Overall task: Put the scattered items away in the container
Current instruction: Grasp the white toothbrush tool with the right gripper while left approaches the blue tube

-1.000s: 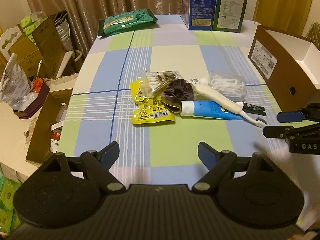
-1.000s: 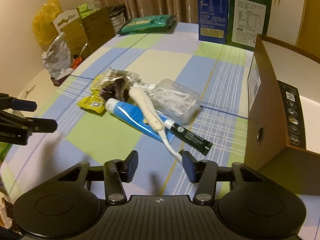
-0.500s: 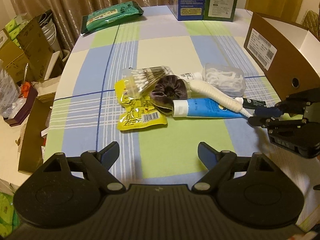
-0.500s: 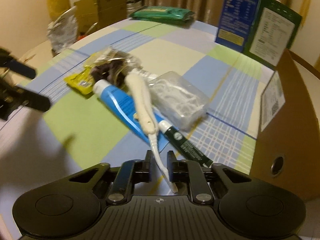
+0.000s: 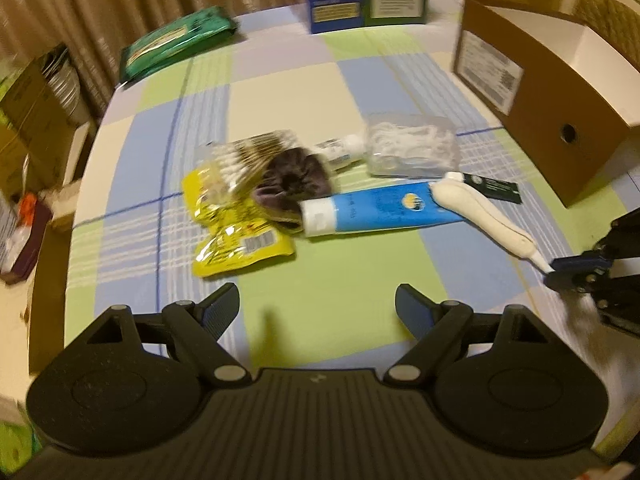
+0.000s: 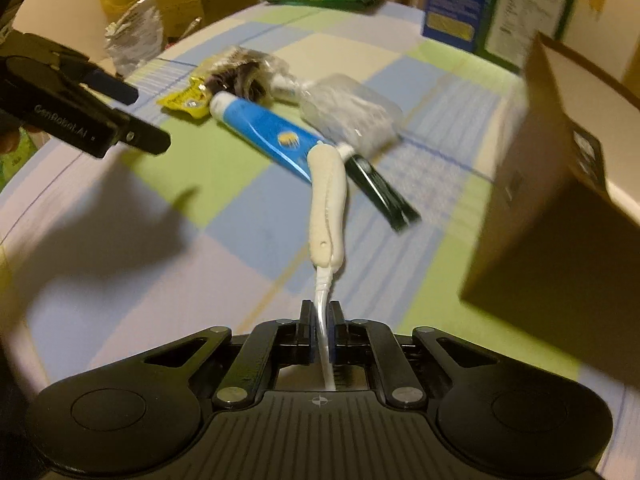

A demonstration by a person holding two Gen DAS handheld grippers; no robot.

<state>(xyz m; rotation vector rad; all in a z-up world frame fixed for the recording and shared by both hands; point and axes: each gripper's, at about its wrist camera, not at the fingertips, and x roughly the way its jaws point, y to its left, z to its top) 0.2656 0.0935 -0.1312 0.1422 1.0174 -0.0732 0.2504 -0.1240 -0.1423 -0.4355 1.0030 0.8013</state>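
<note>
With the right gripper (image 6: 320,322) fingers clamped on the thin neck of the cream toothbrush (image 6: 328,204) above the desk (image 6: 120,216) and the left gripper (image 5: 318,304) fingers apart, idle, the first pick appears in hand; next, carry it into the brown box (image 6: 560,152).

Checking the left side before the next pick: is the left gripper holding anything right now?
No: the left gripper has its jaws spread wide with only bare tablecloth between them.

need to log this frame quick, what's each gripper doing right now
Left gripper: open, holding nothing, above the table.
Right gripper: closed on the thin neck of the cream electric toothbrush.
</note>
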